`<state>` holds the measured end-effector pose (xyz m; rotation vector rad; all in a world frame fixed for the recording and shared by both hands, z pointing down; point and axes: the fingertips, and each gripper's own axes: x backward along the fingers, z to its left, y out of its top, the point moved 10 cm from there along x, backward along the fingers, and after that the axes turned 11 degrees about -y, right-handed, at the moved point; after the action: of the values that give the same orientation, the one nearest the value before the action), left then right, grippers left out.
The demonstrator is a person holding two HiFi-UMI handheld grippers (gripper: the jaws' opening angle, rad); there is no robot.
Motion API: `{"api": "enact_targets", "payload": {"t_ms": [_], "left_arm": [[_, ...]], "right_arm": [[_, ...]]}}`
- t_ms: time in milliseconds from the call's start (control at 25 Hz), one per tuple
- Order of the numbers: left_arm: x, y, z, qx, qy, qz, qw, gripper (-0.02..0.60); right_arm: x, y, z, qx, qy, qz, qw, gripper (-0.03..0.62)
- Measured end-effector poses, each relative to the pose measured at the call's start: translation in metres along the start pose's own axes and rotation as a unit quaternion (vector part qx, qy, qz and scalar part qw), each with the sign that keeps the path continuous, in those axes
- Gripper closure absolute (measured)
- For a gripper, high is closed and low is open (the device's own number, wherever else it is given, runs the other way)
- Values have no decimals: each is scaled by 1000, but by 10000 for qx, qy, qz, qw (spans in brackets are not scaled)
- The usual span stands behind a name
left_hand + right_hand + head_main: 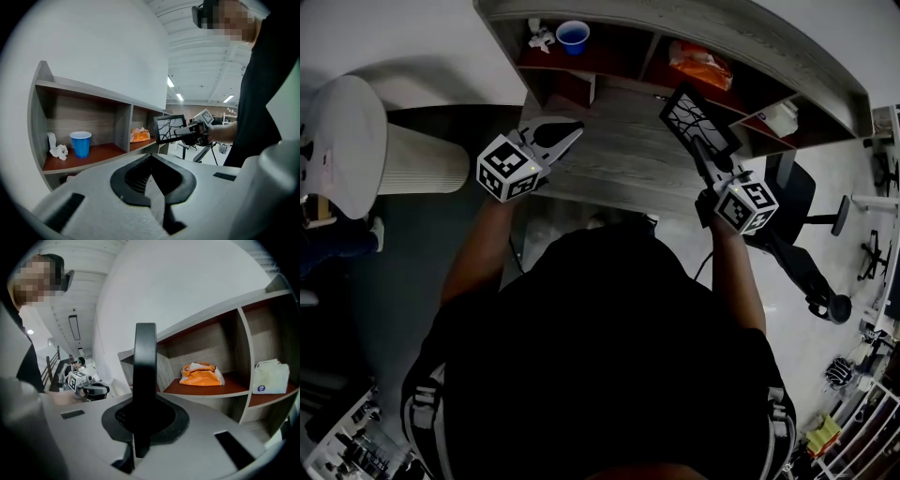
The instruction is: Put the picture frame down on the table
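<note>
Nearest the person, over the desk's (pixel 619 159) front edge, two tools are held out, one in each hand. The left tool (pixel 572 133) sits above the desk's front left corner. Its jaws are clenched tip to tip with nothing between them, and it touches nothing.

The right tool (pixel 708 159) is over the right half of the desk, clamped on the one picture frame (pixel 698 117). It holds the frame by the edge nearest the person, and the rest of the frame reaches away from the tool.

The frame hangs clear of the desk top. It is black-rimmed and stands on edge, so the right tool's view sees it only as a thin upright bar. Its pale face, marked with dark branching lines, is turned toward the person's left, and the left tool's view sees that face full on. There it shows wider than tall. From the head view its long axis runs away from the person, slanting left toward the shelf unit (pixel 769 56) along the desk's back edge.

That unit shows three compartments:
- The left one holds one blue cup (pixel 573 36) with one crumpled white scrap (pixel 541 37) just beside it.
- The middle one holds one orange bag (pixel 701 66).
- The right one holds one white pack (pixel 781 117).

Off the desk's right edge stands one black office chair (pixel 802 202).
</note>
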<state>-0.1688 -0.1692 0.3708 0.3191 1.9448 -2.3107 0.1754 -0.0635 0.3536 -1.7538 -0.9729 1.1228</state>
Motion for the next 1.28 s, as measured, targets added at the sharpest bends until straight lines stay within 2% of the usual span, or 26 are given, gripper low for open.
{"api": "enact_targets", "payload": {"t_ms": [520, 800, 1040, 1280], "left_arm": [[-15, -1, -10, 95, 45, 86, 9999, 565], [-18, -8, -11, 219, 180, 125, 9995, 563], [-7, -13, -6, 237, 416, 167, 9987, 563], [-3, -22, 2, 376, 508, 218, 9978, 563]], "right_arm": [[1, -3, -25, 27, 83, 275, 9996, 579], [-8, -12, -26, 13, 241, 502, 9984, 579], [-20, -20, -18, 199, 386, 719, 9965, 579], [-34, -35, -19, 106, 452, 959, 9943, 578]]}}
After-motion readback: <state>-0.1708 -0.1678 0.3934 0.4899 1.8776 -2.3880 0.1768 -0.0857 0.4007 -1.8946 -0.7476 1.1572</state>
